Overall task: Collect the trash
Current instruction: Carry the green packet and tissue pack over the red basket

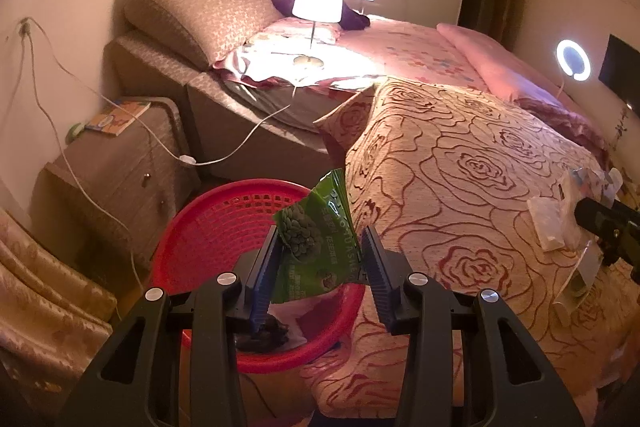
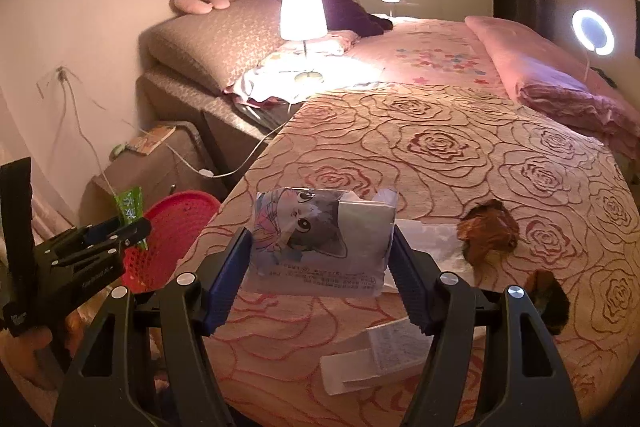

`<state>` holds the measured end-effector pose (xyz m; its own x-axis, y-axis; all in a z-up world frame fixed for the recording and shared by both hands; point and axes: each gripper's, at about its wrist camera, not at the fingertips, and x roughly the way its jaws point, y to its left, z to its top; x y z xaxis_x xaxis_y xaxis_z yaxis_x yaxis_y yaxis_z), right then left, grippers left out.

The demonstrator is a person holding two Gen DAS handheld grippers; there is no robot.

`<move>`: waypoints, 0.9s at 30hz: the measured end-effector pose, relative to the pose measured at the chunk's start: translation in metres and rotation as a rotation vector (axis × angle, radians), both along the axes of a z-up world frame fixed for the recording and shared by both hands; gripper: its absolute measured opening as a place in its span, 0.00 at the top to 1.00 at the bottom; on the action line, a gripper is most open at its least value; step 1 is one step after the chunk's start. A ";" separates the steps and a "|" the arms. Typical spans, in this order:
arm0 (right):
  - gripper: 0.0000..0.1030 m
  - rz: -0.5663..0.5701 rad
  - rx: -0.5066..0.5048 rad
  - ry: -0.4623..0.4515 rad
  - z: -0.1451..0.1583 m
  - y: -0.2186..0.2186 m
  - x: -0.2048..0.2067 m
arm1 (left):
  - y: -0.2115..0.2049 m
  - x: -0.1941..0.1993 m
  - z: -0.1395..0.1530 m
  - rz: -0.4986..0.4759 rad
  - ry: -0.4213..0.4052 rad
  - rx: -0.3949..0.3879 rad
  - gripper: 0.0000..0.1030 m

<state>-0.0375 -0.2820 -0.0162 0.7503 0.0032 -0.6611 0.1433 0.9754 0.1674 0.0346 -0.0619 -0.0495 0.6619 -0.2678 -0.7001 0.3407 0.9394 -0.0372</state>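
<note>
Left hand-held gripper: I have it pinching a green snack wrapper between the blue pads; the wrapper stands up out of the jaws, above the near edge of the red basket.
Right hand-held gripper: its jaws are set wide around a cat-print packet, both pads against the packet's side edges. I read that as a hold, with the packet lifted just off the rose-patterned bedspread.
Step in hand: dropping the green wrapper into the basket, as I judge it.
Doing it well: I would carry the wrapper toward 11 o'clock in the left wrist view until it hangs over the basket's middle, then spread the jaws. Released here, a light foil could flutter onto the rim or the floor.
Red basket: it stands on the floor between the bed and the nightstand. Something dark and crumpled, with a pale scrap, lies at the bottom near 6 o'clock; I cannot identify it.
Left on the bed: a brown crumpled wrapper at 3 o'clock of the packet, white paper pieces at 6 o'clock, and another dark scrap by the right finger.
</note>
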 end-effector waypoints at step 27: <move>0.37 0.166 -0.038 0.072 -0.012 0.071 0.063 | 0.057 0.039 -0.023 0.133 0.042 0.002 0.62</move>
<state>0.0253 -0.2109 -0.0278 0.6922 0.0969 -0.7152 -0.0100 0.9921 0.1248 0.0734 -0.0044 -0.0725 0.6614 -0.1782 -0.7286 0.2116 0.9762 -0.0466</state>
